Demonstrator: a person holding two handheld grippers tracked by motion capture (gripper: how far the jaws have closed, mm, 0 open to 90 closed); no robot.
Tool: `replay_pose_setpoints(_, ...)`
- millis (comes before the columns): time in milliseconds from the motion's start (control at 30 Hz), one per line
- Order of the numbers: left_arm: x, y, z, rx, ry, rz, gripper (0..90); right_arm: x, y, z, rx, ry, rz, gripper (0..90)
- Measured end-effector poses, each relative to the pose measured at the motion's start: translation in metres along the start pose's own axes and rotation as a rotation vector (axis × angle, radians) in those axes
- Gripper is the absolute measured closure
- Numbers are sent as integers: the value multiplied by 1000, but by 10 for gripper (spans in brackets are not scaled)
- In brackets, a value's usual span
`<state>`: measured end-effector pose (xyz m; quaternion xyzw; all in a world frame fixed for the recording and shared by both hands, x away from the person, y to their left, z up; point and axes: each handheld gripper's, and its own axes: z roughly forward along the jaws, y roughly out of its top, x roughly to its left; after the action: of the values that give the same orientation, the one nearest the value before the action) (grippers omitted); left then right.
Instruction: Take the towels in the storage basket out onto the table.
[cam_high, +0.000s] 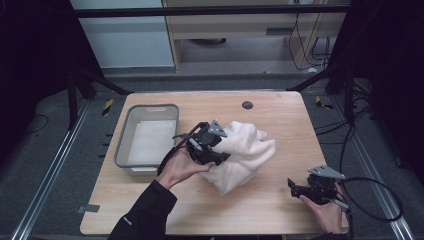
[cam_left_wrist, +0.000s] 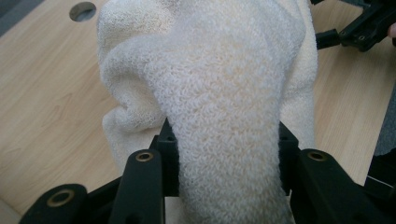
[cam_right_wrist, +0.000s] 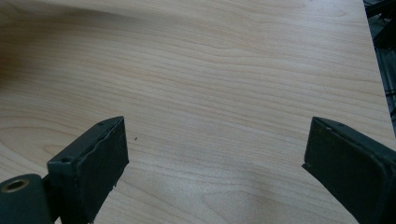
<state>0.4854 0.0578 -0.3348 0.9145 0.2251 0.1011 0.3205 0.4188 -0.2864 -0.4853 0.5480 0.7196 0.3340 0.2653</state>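
Note:
A cream terry towel (cam_high: 242, 152) lies bunched on the middle of the wooden table (cam_high: 270, 210). My left gripper (cam_high: 216, 152) is shut on a thick fold of the towel (cam_left_wrist: 219, 93) at its left edge; the cloth fills the gap between the two black jaws. A hand in a dark sleeve holds this gripper from the lower left. My right gripper (cam_high: 296, 187) rests low near the table's front right corner, apart from the towel. Its jaws stand wide open over bare wood (cam_right_wrist: 215, 93) with nothing between them.
A grey plastic bin (cam_high: 120, 150) stands at the table's left, just beside the left gripper. A round cable hole (cam_high: 247, 105) sits near the far edge. A black cable (cam_high: 375, 200) loops off the right gripper past the table's right edge.

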Motion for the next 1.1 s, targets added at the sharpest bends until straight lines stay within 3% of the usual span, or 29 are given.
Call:
replay_pose_setpoints(367,-4,-7,25,31,-41,7,572,0,-1,0,3,-4,-3,56)
replay_pose_setpoints(500,-5,-9,30,32,-43,8,563,0,-1,1,3,-3,-3,56)
replay_pose_setpoints(1100,-5,-23,60,119,-45,20,483,1,-1,1,7,1,-6,53)
